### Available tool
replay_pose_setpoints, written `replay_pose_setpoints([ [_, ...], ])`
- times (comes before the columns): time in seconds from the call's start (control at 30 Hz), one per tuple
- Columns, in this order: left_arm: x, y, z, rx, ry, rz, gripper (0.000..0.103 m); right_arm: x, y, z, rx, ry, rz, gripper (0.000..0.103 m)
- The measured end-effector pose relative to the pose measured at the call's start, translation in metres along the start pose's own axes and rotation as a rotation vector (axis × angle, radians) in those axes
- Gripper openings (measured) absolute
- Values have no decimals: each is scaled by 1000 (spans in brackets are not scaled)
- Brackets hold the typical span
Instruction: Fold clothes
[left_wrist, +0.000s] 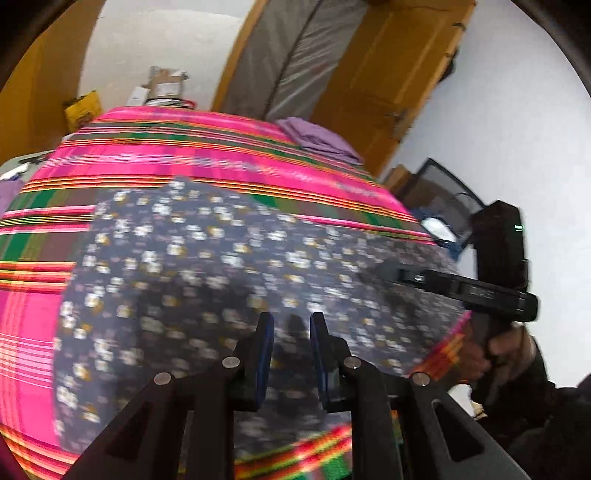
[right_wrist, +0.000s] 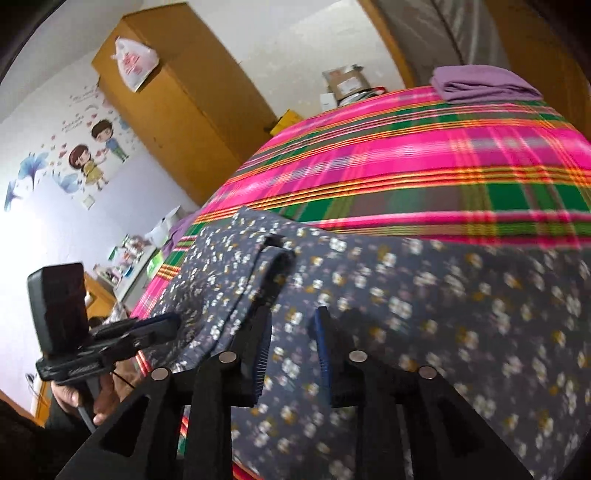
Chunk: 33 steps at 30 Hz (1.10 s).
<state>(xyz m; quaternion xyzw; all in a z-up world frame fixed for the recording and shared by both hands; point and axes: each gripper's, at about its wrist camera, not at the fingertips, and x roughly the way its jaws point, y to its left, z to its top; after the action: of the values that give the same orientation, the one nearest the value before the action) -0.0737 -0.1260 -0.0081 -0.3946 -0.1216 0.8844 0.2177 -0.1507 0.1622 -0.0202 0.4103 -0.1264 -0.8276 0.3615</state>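
Floral garment (left_wrist: 236, 258) spread flat on plaid bed (left_wrist: 155, 147), one edge folded over. Left gripper (left_wrist: 291, 325) above it, jaws narrowly apart, empty. Right gripper (right_wrist: 291, 325) likewise, nothing pinched. Purple stack (right_wrist: 480, 83) at bed's far corner.

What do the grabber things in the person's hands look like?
Each is black plastic. The left gripper and right gripper both have two flat fingers with ribbed blue pads and round silver pins at the joints. Each has a pistol-style handle. A black box on the right one shows a small green light. The sleeves are dark.
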Motion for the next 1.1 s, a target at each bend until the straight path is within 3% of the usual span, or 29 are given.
replay_pose_setpoints([
  [0.1, 17, -2, -8, 4, 48, 30, 20, -8, -8, -4, 20, -20, -16, 27],
  [0.4, 12, -12, 4, 9, 19, 28, 21, -51, -42, -14, 97, -108, -98, 31],
  [0.7, 26, -21, 13, 26, 33, 6, 21, -119, -103, -42, 205, -184, -313, 31],
  [0.93, 33, -23, 18, 19, 44, -4, 21, -208, -163, -74, 440, -347, -455, 31],
  [1.03, 35, -24, 20, 17, 47, -4, 21, -237, -186, -92, 579, -420, -404, 34],
  [1.1, 36, -26, 21, 18, 49, -2, 21, -248, -201, -105, 671, -451, -327, 35],
])
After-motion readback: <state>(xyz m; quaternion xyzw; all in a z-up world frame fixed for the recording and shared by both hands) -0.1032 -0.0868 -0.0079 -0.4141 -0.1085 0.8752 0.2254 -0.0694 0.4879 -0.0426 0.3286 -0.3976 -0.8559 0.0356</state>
